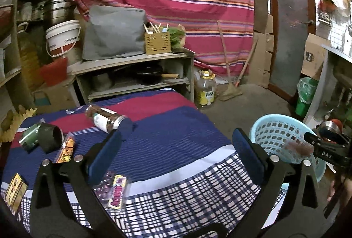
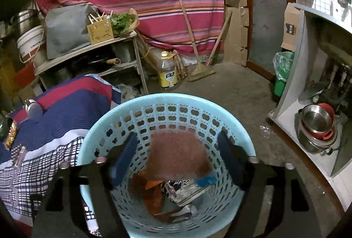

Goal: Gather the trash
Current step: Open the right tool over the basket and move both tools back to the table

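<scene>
A reddish wrapper (image 2: 178, 154) is seen loose between the wide-parted right gripper (image 2: 178, 158) jaws – let go over the basket (image 2: 105, 123) – while the left gripper (image 1: 176, 150), fully spread, holds nothing.

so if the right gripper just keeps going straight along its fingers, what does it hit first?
Most likely the blurred reddish-brown wrapper between the open jaws of the right gripper, apparently loose over the blue basket. Past it, the trash pile at the basket bottom. Depth is unclear.
</scene>
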A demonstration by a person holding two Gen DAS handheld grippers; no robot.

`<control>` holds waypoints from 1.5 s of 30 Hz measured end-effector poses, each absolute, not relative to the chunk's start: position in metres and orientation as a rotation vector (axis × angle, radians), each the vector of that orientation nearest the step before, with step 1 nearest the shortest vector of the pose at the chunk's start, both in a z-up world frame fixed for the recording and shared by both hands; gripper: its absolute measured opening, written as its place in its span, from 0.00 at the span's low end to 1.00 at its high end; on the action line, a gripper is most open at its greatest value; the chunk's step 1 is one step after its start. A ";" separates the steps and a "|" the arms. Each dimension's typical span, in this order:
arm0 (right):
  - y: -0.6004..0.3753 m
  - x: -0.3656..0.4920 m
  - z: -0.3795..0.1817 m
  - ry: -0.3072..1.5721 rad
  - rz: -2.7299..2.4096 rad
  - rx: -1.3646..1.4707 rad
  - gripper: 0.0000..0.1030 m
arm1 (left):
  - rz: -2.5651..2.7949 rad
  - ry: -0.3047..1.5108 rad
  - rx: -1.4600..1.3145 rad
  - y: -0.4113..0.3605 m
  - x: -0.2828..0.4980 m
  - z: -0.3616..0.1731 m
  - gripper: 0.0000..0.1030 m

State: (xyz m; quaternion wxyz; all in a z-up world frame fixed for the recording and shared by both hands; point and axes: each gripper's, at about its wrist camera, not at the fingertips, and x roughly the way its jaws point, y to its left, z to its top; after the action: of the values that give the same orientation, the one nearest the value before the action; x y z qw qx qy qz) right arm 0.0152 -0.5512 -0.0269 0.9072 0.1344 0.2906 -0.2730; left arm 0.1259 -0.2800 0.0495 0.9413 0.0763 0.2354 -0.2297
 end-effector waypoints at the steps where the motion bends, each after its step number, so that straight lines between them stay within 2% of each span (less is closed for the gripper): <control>1: -0.551 0.015 -0.026 0.601 -0.563 0.278 0.75 | -0.465 0.477 0.155 -0.278 0.125 0.050 0.95; 6: -0.537 0.009 -0.018 0.588 -0.543 0.271 0.83 | -0.435 0.454 0.147 -0.261 0.121 0.058 0.95; 32: -0.328 0.069 0.045 0.519 -0.275 0.095 0.84 | -0.160 0.409 0.075 -0.049 0.109 0.079 0.95; 45: -0.259 0.111 0.037 0.556 -0.211 0.060 0.84 | -0.028 0.427 0.077 0.045 0.132 0.066 0.95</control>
State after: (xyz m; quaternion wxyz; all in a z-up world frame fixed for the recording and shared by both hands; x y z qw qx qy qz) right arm 0.1110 -0.2592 0.0372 0.9557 0.0294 0.2739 -0.1039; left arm 0.1320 0.0446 0.0665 0.9764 0.0381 0.2121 -0.0139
